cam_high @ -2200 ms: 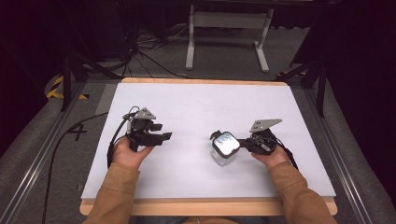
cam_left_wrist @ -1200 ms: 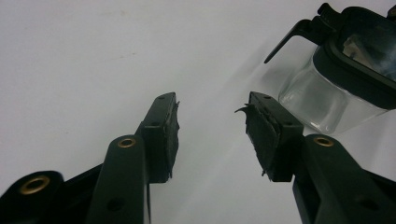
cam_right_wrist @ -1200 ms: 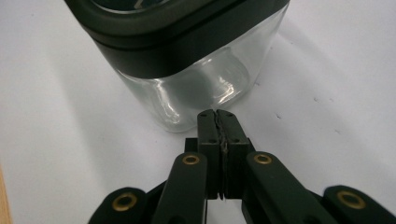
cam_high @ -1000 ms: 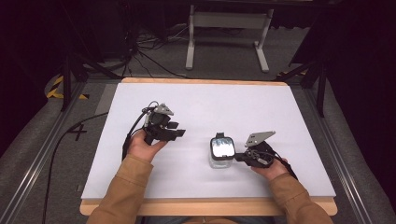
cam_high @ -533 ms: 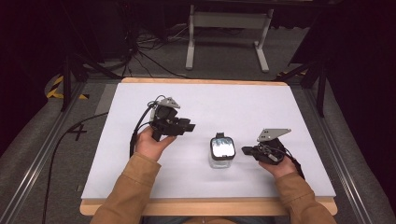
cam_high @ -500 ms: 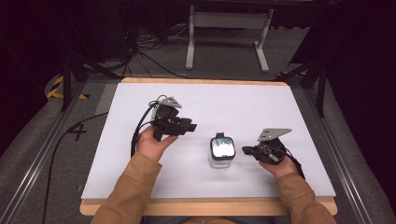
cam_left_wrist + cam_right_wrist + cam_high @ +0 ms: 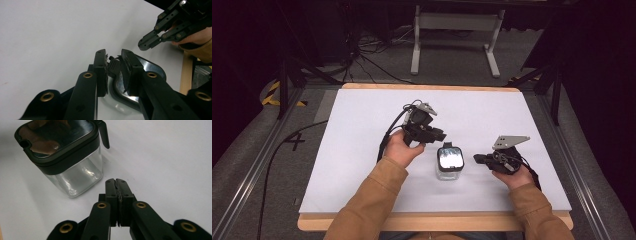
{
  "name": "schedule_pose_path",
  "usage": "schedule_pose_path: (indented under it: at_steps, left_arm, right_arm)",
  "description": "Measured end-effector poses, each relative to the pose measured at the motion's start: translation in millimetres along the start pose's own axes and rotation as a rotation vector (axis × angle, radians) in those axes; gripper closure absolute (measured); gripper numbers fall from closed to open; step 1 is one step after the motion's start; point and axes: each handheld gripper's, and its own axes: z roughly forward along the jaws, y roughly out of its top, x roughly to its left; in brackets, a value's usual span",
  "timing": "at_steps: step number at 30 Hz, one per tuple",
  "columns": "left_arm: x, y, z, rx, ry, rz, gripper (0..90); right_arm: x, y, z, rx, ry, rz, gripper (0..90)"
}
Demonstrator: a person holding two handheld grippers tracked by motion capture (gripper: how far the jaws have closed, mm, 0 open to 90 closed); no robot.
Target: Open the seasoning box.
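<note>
A clear square jar [image 7: 449, 167] with a black-rimmed lid [image 7: 450, 157] stands on the white table [image 7: 362, 165], near its middle and toward the person's edge. The left gripper [image 7: 438, 136] lies at about 11 o'clock from the jar; in the left gripper view its jaws have just been closing around the lid's small black tab [image 7: 114, 67], which sits between them, though whether the pads press on it is hard to make out. The right gripper [image 7: 478, 159] rests at 3 o'clock from the jar, just beside it and apart, jaws clenched on nothing. In the right gripper view [image 7: 116, 185] the jar stands at 11 o'clock, its glossy lid [image 7: 57, 135] cut off by the top edge. In the left gripper view the jaws hide most of the jar.
</note>
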Motion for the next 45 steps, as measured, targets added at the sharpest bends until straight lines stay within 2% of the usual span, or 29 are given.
schedule_pose_path:
  at_steps: [4,7,8,10,11,12,15,21,24,30,32,36,39,44,45]
  left_arm:
    - [6.6,0.9,11.8,0.022,-0.018,-0.050,75.9]
    - [8.7,-0.3,20.1,0.062,-0.019,-0.064,78.3]
    - [9.1,-0.5,22.1,0.072,-0.029,-0.073,78.5]
    - [14.5,-0.2,23.4,0.075,-0.085,-0.126,78.3]
    - [14.6,-0.3,23.1,0.073,-0.081,-0.127,78.3]
    - [13.7,-0.7,22.8,0.066,-0.051,-0.111,78.6]
    - [11.3,-0.7,22.4,0.057,-0.021,-0.083,81.5]
    - [8.4,-1.0,25.6,0.079,0.004,-0.042,85.2]
    - [8.8,-1.3,26.3,0.071,-0.004,-0.053,85.1]
    - [7.9,-0.9,29.0,0.068,-0.018,-0.044,85.5]
    - [6.8,-0.5,30.2,0.068,-0.013,-0.034,85.6]
    - [5.9,0.0,29.7,0.074,-0.008,-0.042,85.7]
    - [5.7,0.3,27.7,0.069,0.027,-0.034,89.2]
    - [7.4,-0.2,28.8,0.072,0.028,-0.050,89.3]
    - [7.6,-0.3,28.0,0.064,0.007,-0.049,89.2]
  right_arm:
    - [1.8,0.7,1.8,-0.001,0.007,-0.010,88.9]
    - [3.7,1.3,4.4,0.003,0.014,-0.020,88.8]
    - [4.3,1.5,4.9,0.004,0.014,-0.020,88.7]
    - [5.0,1.7,5.6,0.006,0.017,-0.023,88.7]
    - [5.5,1.8,6.0,0.007,0.017,-0.023,88.6]
    - [5.6,1.8,6.2,0.008,0.017,-0.023,88.6]
    - [6.7,2.0,6.5,0.006,0.018,-0.026,88.5]
    - [7.4,2.2,7.7,0.010,0.022,-0.034,88.4]
    - [8.1,2.3,7.9,0.009,0.023,-0.034,88.3]
    - [9.5,2.6,9.4,0.012,0.022,-0.036,88.3]
    - [10.3,3.1,9.6,0.012,0.027,-0.039,88.2]
    - [11.8,3.7,9.3,0.012,0.029,-0.045,88.3]
    - [11.8,3.7,9.2,0.011,0.029,-0.046,88.3]
    - [12.0,3.9,9.4,0.011,0.030,-0.046,88.2]
    - [12.0,3.8,9.4,0.011,0.030,-0.046,88.1]
